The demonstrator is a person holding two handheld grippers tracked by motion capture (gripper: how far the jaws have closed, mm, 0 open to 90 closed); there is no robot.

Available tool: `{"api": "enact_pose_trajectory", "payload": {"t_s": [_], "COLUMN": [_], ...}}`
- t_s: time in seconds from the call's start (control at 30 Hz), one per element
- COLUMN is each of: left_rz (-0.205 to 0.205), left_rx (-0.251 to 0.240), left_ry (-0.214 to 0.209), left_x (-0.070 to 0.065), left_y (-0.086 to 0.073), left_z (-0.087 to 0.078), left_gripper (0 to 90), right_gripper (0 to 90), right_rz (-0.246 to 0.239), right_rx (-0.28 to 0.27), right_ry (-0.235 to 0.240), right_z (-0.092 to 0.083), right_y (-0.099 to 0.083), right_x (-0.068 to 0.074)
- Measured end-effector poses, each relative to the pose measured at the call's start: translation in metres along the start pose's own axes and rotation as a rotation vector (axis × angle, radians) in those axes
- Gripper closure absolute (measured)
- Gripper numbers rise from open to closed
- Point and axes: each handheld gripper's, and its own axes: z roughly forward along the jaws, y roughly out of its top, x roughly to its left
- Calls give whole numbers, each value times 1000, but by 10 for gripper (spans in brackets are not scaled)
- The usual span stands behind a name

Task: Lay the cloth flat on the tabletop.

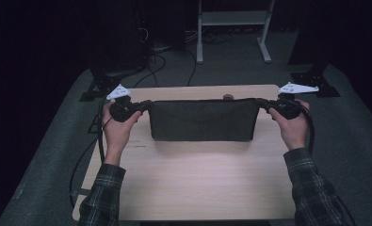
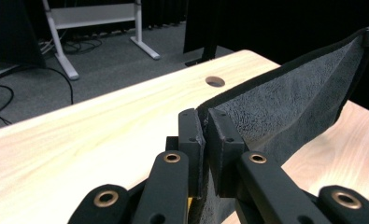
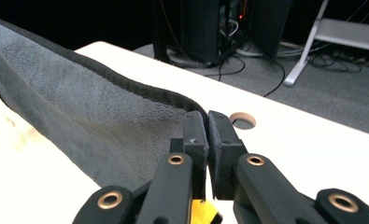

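A dark grey cloth (image 1: pixel 202 120) hangs stretched between my two grippers over the light wooden table (image 1: pixel 193 179), its lower edge at the tabletop. My left gripper (image 1: pixel 143 105) is shut on the cloth's upper left corner. My right gripper (image 1: pixel 263 104) is shut on the upper right corner. In the left gripper view the cloth (image 2: pixel 285 102) runs away from the closed left gripper (image 2: pixel 204 122) to the right. The right gripper view has the cloth (image 3: pixel 79 116) reaching left from the pinching right gripper (image 3: pixel 206 122).
A round cable hole (image 1: pixel 228 97) lies in the table just behind the cloth. Beyond the table stand a white desk frame (image 1: pixel 233 28), black stands (image 1: pixel 315 77) and loose cables (image 1: pixel 160 59) on grey carpet. The near half of the table lies in front of the cloth.
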Motion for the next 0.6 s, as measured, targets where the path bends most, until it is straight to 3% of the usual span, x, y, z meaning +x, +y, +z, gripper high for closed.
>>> {"api": "enact_pose_trajectory", "payload": {"t_s": [0.6], "left_rz": [-61], "left_rx": [88], "left_ry": [-37], "left_x": [-6], "left_y": [-55], "left_z": [-2], "left_gripper": [845], "right_gripper": [859], "right_rz": [-6], "right_rx": [89], "right_ry": [61], "right_z": [2], "right_y": [-44], "right_x": [12]}}
